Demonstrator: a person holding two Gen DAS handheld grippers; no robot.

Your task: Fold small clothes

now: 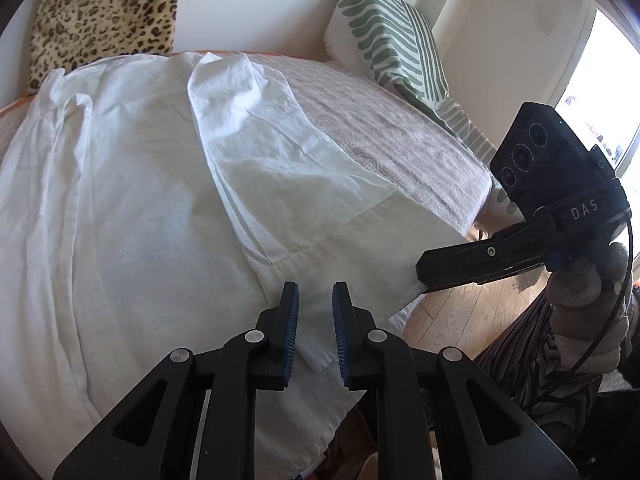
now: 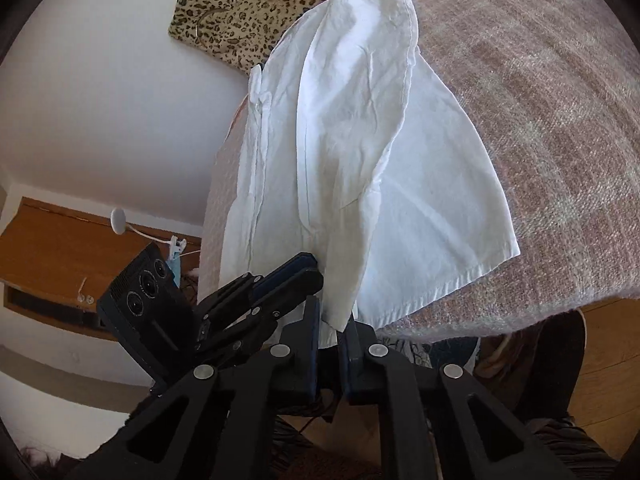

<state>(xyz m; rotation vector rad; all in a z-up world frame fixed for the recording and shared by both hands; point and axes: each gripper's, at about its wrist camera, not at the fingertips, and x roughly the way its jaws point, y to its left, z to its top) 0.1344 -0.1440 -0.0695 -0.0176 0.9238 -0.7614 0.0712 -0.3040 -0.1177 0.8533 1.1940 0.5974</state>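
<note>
A small white garment (image 1: pixel 160 180) lies spread on the bed, its near hem hanging over the bed's edge. My left gripper (image 1: pixel 316 292) sits at that hem, and a fold of the cloth with a loose corner fills the narrow gap between its blue pads. In the right wrist view the garment (image 2: pixel 380 160) runs away from me, and my right gripper (image 2: pixel 331 312) is shut on a hanging strip of its hem. The left gripper (image 2: pixel 310 270) holds the hem just to its left. From the left wrist view the right gripper (image 1: pixel 420 276) meets the hem's right corner, held by a gloved hand (image 1: pixel 576 288).
A pinkish knitted blanket (image 1: pixel 400 140) covers the bed. A leopard-print cushion (image 1: pixel 100 20) and a green striped pillow (image 1: pixel 392 40) lean on the wall behind. Wooden floor (image 1: pixel 460 320) lies below the bed edge. A wooden cabinet (image 2: pixel 60 248) stands off to the left.
</note>
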